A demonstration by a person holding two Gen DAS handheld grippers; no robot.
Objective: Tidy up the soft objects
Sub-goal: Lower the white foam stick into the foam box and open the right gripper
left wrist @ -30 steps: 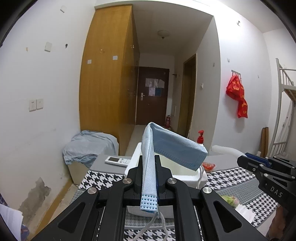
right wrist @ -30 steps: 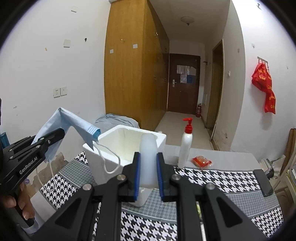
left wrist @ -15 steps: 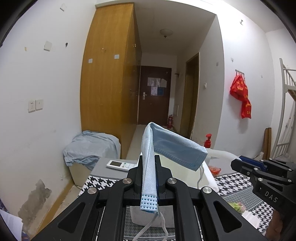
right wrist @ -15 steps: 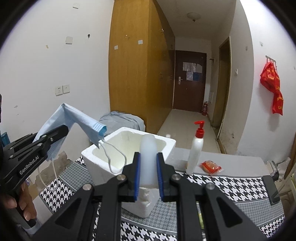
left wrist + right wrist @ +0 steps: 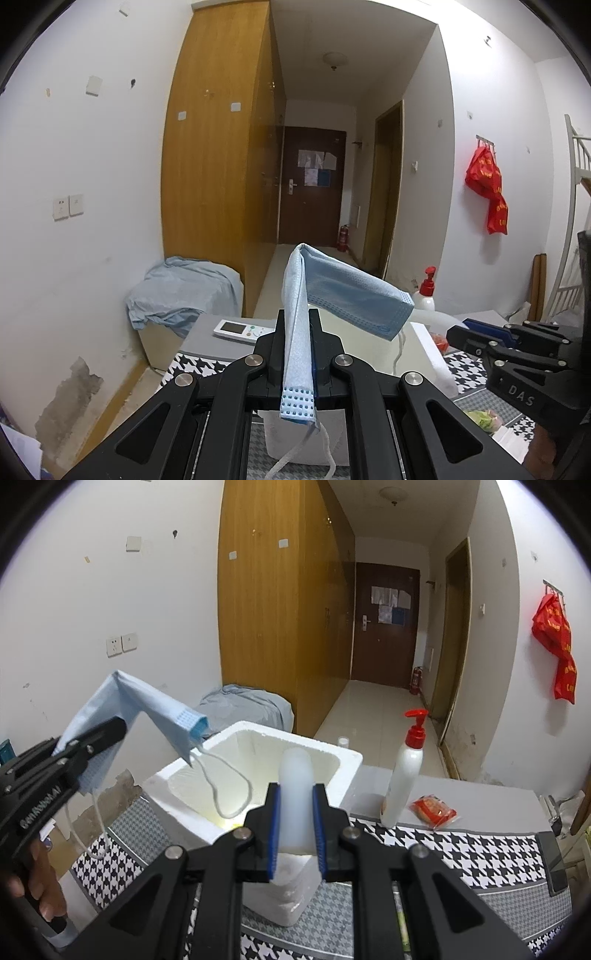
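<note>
The white foam box [image 5: 255,775] lies just ahead of and below both tools: the left hand-held gripper [image 5: 110,731], clamped on a blue face mask [image 5: 147,705], hangs nearer its rim than the right hand-held gripper [image 5: 297,805], which pinches an upright translucent soft tube [image 5: 295,794].

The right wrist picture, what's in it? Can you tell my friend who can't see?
The right gripper squeezes a soft whitish tube in front of an open white foam box. At the left, the left gripper holds a folded blue face mask, its ear loop dangling over the box. A pump bottle stands on the checked tablecloth.
</note>
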